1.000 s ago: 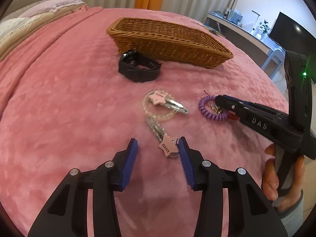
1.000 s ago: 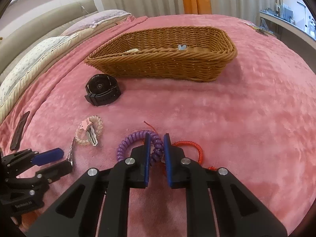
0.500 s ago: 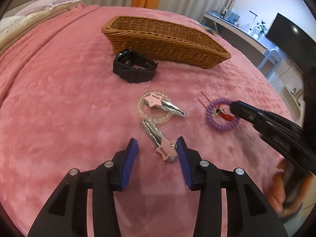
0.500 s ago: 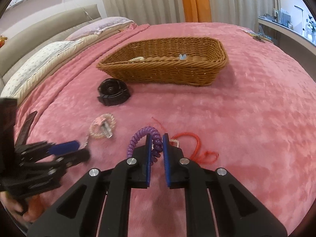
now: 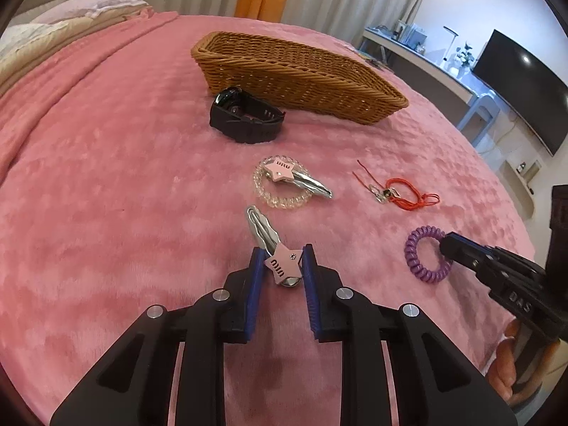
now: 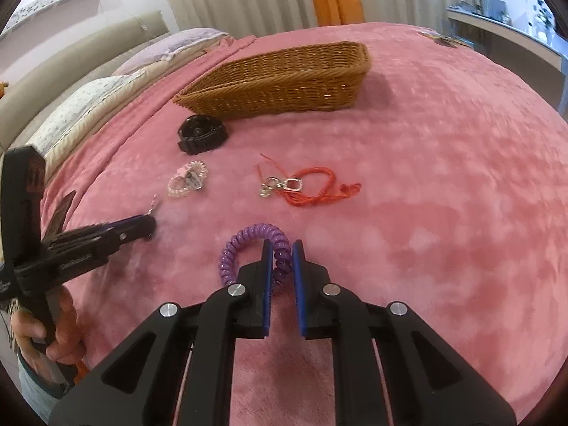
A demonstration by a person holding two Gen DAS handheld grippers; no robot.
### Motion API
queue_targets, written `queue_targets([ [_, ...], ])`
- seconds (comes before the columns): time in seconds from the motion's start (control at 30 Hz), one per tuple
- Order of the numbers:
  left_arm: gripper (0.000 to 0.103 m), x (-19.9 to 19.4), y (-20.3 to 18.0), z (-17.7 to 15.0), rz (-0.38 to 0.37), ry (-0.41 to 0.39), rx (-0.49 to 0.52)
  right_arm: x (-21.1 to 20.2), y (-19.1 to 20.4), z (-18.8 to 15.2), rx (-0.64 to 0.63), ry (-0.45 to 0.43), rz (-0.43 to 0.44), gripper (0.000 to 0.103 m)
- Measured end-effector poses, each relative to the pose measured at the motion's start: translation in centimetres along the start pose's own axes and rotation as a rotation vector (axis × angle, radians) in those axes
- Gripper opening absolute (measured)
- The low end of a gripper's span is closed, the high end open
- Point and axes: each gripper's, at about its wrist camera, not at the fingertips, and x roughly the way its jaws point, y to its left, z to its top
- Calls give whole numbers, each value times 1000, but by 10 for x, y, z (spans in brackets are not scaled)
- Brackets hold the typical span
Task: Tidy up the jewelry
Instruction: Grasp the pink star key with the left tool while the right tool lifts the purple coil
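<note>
My left gripper [image 5: 282, 261] is shut on the pink star of a silver hair clip [image 5: 264, 234], held just above the pink bedspread. My right gripper [image 6: 282, 254] is shut on a purple coil bracelet [image 6: 248, 245] and holds it off the bed; it also shows in the left wrist view [image 5: 426, 254]. A red cord bracelet with silver charms [image 6: 309, 188] lies on the bed beyond it. A clear bead bracelet with a second star clip [image 5: 284, 181] lies near the middle. A black watch [image 5: 245, 115] sits in front of the wicker basket [image 5: 294, 74].
Pillows [image 6: 88, 106] and a headboard lie at the left. A desk [image 5: 426, 56] and a dark screen [image 5: 522, 85] stand off the bed's right side. The bedspread [image 6: 443, 177] stretches wide to the right of the red bracelet.
My left gripper closed onto the star hair clip. My right gripper pulled the purple coil bracelet back and away from the red cord bracelet, which stayed on the bed.
</note>
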Motion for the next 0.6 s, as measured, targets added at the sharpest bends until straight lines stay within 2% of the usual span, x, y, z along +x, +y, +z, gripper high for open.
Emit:
queue_targets([
  [0.13, 20, -3, 0, -7, -10, -8, 24, 4, -1, 0, 17, 17, -7, 13],
  [0.2, 20, -4, 1, -11, -23, -16, 28, 6, 1, 1, 11, 19, -21, 20],
  [0.27, 20, -6, 3, -13, -33, -19, 30, 6, 5, 2, 1, 12, -38, 31],
  [0.3, 20, -6, 4, -15, -40, -22, 30, 7, 9, 3, -11, 10, -52, 31],
  [0.43, 20, -8, 5, -18, -58, -30, 36, 19, 17, 2, -48, 38, -121, 31],
  [0.47, 20, -9, 5, -18, -60, -31, 38, 21, 18, 0, -56, 37, -131, 22],
  [0.53, 20, -10, 6, -18, -65, -38, 44, 20, 26, -3, -103, 24, -171, 12],
  [0.6, 20, -12, 6, -19, -71, -46, 47, 16, 29, -4, -118, 16, -169, 11],
])
